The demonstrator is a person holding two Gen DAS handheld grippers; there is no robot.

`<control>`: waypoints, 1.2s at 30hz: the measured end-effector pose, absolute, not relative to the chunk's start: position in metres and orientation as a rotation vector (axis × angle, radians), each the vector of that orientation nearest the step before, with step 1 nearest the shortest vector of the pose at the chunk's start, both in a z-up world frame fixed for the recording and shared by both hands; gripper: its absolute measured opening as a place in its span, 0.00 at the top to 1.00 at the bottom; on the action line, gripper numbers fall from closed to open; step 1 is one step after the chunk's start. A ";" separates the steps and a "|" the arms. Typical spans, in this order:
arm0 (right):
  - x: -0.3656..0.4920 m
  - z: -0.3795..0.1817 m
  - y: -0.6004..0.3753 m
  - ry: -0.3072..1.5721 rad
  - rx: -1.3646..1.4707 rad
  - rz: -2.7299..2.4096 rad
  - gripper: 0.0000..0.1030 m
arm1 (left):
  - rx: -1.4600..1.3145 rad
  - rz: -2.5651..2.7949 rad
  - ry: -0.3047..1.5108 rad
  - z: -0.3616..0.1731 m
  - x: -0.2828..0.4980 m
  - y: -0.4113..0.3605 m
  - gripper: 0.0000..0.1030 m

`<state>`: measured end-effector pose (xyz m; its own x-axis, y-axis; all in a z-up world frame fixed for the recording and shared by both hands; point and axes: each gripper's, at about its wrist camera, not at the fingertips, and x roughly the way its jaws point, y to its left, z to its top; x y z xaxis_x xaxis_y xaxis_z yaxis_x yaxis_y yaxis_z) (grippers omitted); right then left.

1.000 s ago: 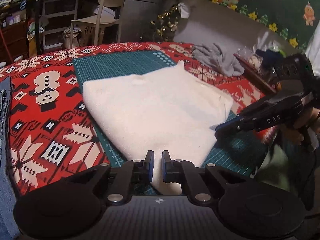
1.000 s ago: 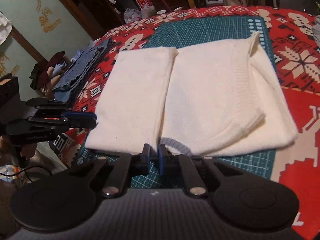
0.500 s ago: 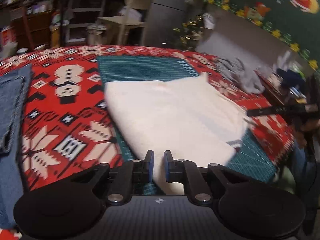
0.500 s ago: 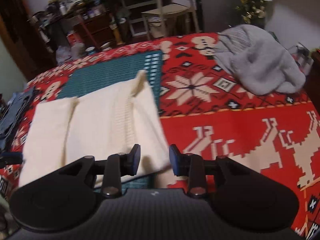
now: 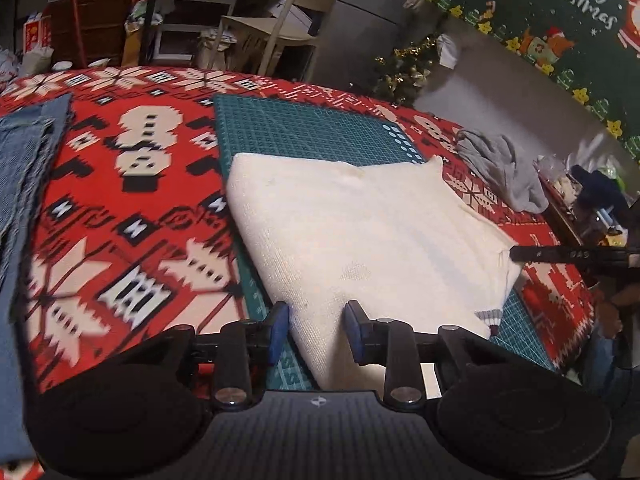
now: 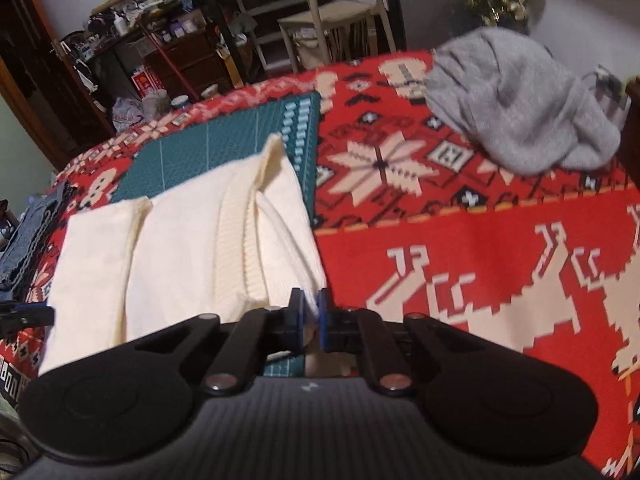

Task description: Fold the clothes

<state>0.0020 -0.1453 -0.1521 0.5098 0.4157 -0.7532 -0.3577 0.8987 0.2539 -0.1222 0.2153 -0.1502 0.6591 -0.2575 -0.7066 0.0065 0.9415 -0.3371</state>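
Observation:
A cream sweater [image 5: 360,232], folded into a rough rectangle, lies on a green cutting mat [image 5: 300,132] over a red patterned tablecloth. My left gripper [image 5: 318,328] is open at the sweater's near corner, one finger on each side of the cloth. In the right wrist view the sweater [image 6: 192,240] shows a ribbed band and layered folds. My right gripper [image 6: 311,312] is shut on the sweater's near right corner. From the left wrist view that right gripper [image 5: 516,254] reaches in from the right and pinches the far corner, which is puckered up slightly.
A crumpled grey garment [image 5: 500,164] lies on the tablecloth to the right, also in the right wrist view [image 6: 520,104]. Folded blue denim [image 5: 24,168] sits at the left edge. A person's hand [image 5: 612,316] is at the far right. A chair [image 5: 288,20] and cluttered shelves stand behind.
My left gripper has gone from shut to open at the sweater's corner. My right gripper swung right, opened half a second ago, then shut on the sweater's right corner.

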 end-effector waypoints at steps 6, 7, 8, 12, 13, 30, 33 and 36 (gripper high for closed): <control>0.012 -0.139 -0.154 0.863 0.068 0.416 0.93 | -0.306 -0.191 0.848 -0.150 -0.086 0.203 0.69; 0.014 -0.136 -0.155 0.853 0.068 0.407 0.93 | -0.309 -0.193 0.852 -0.149 -0.084 0.202 0.69; 0.014 -0.132 -0.155 0.840 0.067 0.413 0.93 | -0.313 -0.193 0.850 -0.148 -0.086 0.202 0.69; 0.001 -0.099 -0.138 0.760 0.048 0.522 0.93 | -0.356 -0.165 0.850 -0.146 -0.102 0.214 0.72; -0.004 -0.089 -0.130 0.742 0.045 0.562 0.93 | -0.369 -0.155 0.850 -0.146 -0.107 0.218 0.73; -0.089 -0.128 0.069 0.878 -0.263 1.172 0.94 | -0.481 -0.110 0.827 -0.141 -0.153 0.257 0.76; -0.090 -0.131 0.069 0.889 -0.243 1.185 0.92 | -0.505 -0.162 0.806 -0.140 -0.147 0.258 0.76; -0.087 -0.126 0.060 0.891 -0.225 1.190 0.84 | -0.549 -0.198 0.789 -0.140 -0.137 0.260 0.75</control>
<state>-0.0870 0.0599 -0.1263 0.0877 0.7069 -0.7018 -0.8723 0.3947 0.2886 -0.1374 0.2603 -0.1398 0.6950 -0.3672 -0.6182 -0.0324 0.8429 -0.5370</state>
